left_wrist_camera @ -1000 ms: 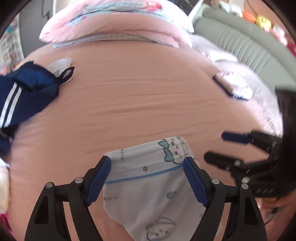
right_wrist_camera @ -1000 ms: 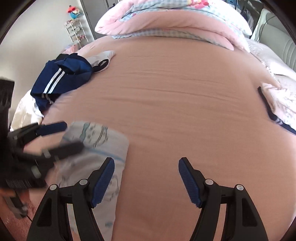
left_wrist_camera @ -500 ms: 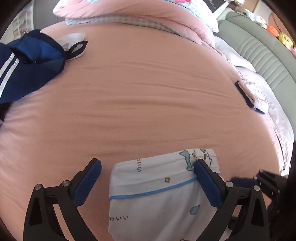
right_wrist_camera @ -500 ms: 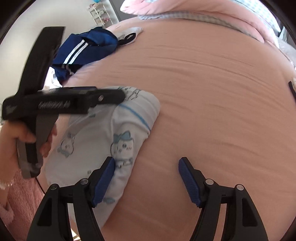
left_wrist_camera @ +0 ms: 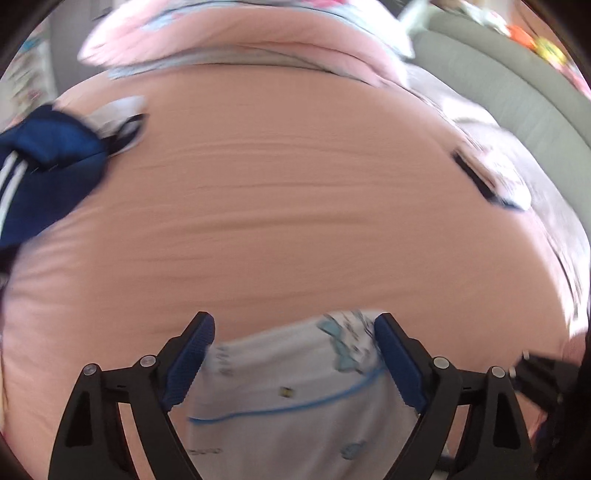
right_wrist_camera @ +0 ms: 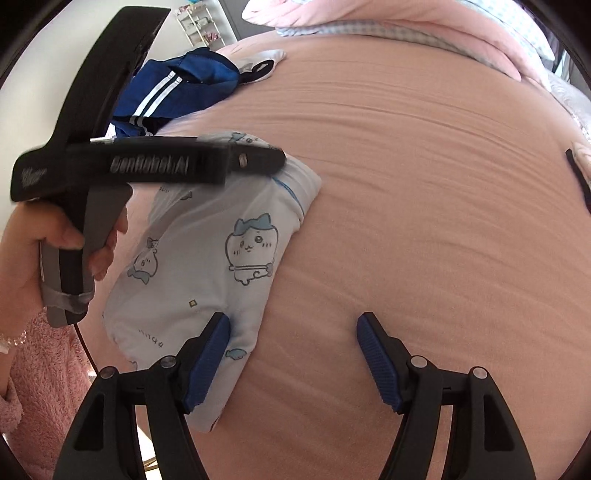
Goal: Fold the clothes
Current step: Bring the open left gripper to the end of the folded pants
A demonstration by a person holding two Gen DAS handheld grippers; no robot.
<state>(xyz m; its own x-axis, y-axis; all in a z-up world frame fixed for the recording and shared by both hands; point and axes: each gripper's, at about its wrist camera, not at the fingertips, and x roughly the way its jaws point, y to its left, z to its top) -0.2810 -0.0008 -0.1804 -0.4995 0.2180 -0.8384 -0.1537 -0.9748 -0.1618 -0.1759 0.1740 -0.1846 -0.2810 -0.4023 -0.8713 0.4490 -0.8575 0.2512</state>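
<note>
A folded white garment (left_wrist_camera: 295, 406) with a cartoon print and a thin blue line lies on the pink bed sheet (left_wrist_camera: 295, 203). My left gripper (left_wrist_camera: 293, 325) hovers over its far end. The jaws are closing with the fabric between and below them, and the pads are not pressing on it. In the right wrist view the same garment (right_wrist_camera: 221, 258) lies at the left. A hand (right_wrist_camera: 37, 251) holds the left gripper's handle above it. My right gripper (right_wrist_camera: 293, 325) is open. Its left finger (right_wrist_camera: 210, 354) overlaps the garment's near right edge, and only bare sheet (right_wrist_camera: 424, 184) lies between the jaws.
A crumpled navy garment with white stripes (right_wrist_camera: 177, 92) sits at the bed's far left. A pink quilt (right_wrist_camera: 406, 18) is piled along the far end. A small folded item with a dark edge (left_wrist_camera: 491, 181) lies at the right by a grey padded headboard (left_wrist_camera: 498, 85).
The left jaws spread wide off the garment, then narrowed a little, and that view is now blurred. The right gripper shifted left until its left finger overlapped the garment's edge.
</note>
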